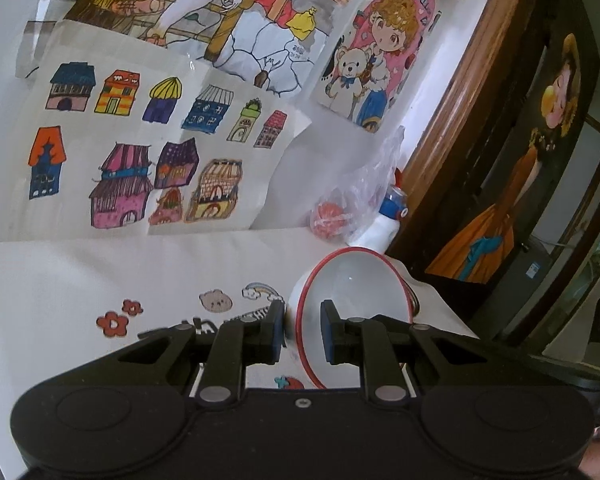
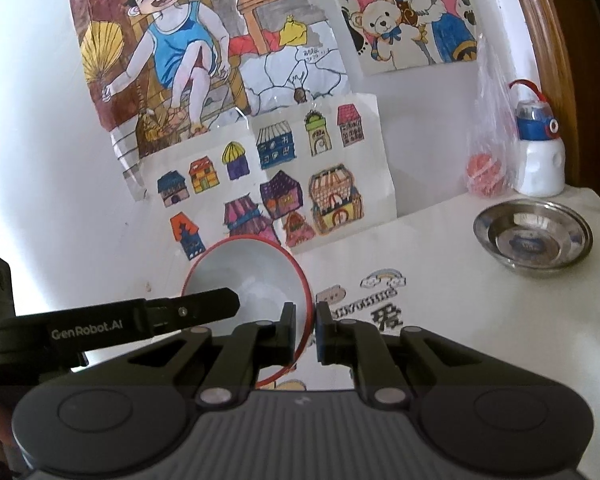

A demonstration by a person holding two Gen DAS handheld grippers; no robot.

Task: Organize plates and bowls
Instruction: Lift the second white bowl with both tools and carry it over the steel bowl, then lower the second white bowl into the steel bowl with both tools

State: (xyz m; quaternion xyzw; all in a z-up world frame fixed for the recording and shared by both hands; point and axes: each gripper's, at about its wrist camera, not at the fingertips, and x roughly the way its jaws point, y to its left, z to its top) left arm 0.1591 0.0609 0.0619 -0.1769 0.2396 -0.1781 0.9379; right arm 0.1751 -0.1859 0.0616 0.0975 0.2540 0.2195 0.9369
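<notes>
In the right wrist view the bowl (image 2: 252, 276) sits between the 2 grippers, its rim pinched by the right gripper (image 2: 305, 332) on its right side, with the left gripper (image 2: 220, 304) reaching in from the left. To the far right on the tablecloth (image 2: 460, 320) stands a metal dish (image 2: 532, 238), and behind it, against the wall, a bottle (image 2: 540, 160) with a plastic bag (image 2: 488, 160) just to its left. The drawings (image 2: 268, 176) hang on the wall behind the bowl.
</notes>
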